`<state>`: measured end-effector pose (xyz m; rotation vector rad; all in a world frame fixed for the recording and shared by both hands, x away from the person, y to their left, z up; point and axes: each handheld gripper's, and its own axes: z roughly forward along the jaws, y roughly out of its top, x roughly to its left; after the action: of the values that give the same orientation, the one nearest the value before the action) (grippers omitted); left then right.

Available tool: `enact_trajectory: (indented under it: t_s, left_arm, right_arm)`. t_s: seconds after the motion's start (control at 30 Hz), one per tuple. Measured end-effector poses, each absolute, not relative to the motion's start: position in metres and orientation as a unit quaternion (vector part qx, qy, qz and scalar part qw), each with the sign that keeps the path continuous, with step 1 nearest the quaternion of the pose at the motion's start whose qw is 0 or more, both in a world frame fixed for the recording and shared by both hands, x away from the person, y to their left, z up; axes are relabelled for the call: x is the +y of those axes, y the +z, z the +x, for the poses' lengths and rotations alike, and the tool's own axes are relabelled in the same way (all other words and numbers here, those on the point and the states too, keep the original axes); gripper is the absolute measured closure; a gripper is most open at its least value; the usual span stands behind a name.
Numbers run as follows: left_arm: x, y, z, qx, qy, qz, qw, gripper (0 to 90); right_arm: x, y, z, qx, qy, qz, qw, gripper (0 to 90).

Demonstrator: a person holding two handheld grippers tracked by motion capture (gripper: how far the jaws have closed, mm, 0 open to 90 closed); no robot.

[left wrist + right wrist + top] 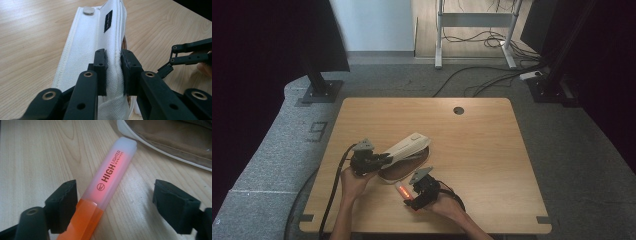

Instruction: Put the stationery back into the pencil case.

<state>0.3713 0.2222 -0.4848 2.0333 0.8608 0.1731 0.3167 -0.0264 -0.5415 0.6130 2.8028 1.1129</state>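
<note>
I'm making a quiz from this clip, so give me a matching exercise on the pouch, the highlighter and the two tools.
1 white pouch
2 orange highlighter
3 left tool
4 right tool

A lies on the table between open jaws
B flap pinched and lifted
C shut on fabric
D open, nothing gripped

Pairs: 1-B, 2-A, 3-C, 4-D

I count one orange highlighter point(105, 185) and one white fabric pouch point(92, 42) with a brown lining on my tabletop point(482, 145). The pouch carries one metal snap button point(88, 10) and one small black label point(108, 21). Two tools are at work: left point(113, 72), right point(113, 202).
</note>
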Motion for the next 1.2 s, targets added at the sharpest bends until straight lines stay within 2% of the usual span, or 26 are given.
enact_trajectory:
  t_s: [0.3,0.57,1.2]
  left_arm:
    - [0.222,-0.485,0.371,0.348,0.07,0.821,0.447,76.0]
    - [0.222,-0.485,0.371,0.348,0.07,0.821,0.447,76.0]
    - [0.222,-0.485,0.371,0.348,0.072,0.821,0.447,76.3]
  right_arm:
    - [-0.032,-0.539,0.319,0.917,0.35,0.184,0.055,37.4]
    - [-0.041,-0.537,0.32,0.918,0.347,0.18,0.058,64.8]
    - [-0.044,-0.53,0.316,0.915,0.357,0.182,0.046,65.9]
